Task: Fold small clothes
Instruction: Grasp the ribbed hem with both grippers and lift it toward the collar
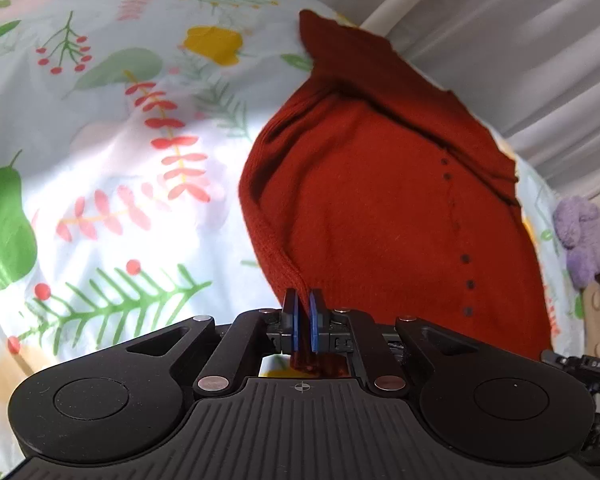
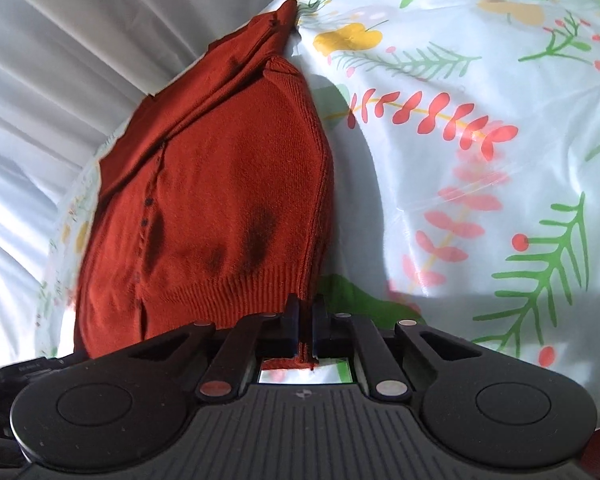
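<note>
A small rust-red knit cardigan (image 1: 380, 208) with a row of dark buttons lies on a floral cloth (image 1: 100, 160). My left gripper (image 1: 303, 304) is shut on the near left corner of its ribbed hem, and a bit of red knit shows behind the pads. In the right wrist view the same cardigan (image 2: 212, 184) stretches away from me, and my right gripper (image 2: 307, 308) is shut on the near right corner of the hem. The far end of the garment lies bunched near the cloth's edge.
The floral cloth (image 2: 480, 160) spreads wide to the right of the cardigan. White pleated curtains (image 1: 520, 40) hang behind it. A purple plush toy (image 1: 588, 236) sits at the right edge of the left wrist view.
</note>
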A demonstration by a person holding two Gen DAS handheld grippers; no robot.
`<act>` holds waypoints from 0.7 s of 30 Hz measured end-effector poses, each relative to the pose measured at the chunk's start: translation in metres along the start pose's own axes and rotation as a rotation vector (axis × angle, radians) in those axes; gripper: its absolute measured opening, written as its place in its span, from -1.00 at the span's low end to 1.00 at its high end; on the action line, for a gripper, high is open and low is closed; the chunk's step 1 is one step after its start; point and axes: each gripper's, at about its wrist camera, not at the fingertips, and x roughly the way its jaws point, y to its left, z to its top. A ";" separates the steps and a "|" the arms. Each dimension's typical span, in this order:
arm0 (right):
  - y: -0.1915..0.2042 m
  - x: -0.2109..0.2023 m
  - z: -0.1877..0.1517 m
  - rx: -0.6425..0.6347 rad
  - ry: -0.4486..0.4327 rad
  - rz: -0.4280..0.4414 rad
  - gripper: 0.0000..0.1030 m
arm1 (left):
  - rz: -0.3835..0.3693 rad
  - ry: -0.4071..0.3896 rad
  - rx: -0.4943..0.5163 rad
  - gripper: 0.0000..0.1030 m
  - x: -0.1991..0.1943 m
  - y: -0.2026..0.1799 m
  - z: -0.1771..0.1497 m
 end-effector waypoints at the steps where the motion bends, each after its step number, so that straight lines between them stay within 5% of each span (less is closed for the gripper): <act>1: -0.001 -0.002 0.002 0.019 -0.005 0.024 -0.91 | -0.025 -0.021 -0.007 -0.87 -0.005 -0.003 0.005; 6: 0.002 -0.012 0.023 0.086 -0.050 0.147 -0.92 | -0.135 -0.142 -0.027 -0.87 -0.024 -0.013 0.039; 12: 0.024 -0.009 0.063 0.083 -0.120 0.206 -0.92 | -0.164 -0.229 -0.011 -0.88 -0.019 -0.025 0.089; 18: 0.046 0.018 0.110 0.041 -0.185 0.144 -0.92 | -0.105 -0.253 0.001 -0.88 0.019 -0.029 0.132; 21: 0.055 0.042 0.129 -0.009 -0.216 0.044 -0.92 | -0.032 -0.244 0.026 -0.88 0.045 -0.028 0.150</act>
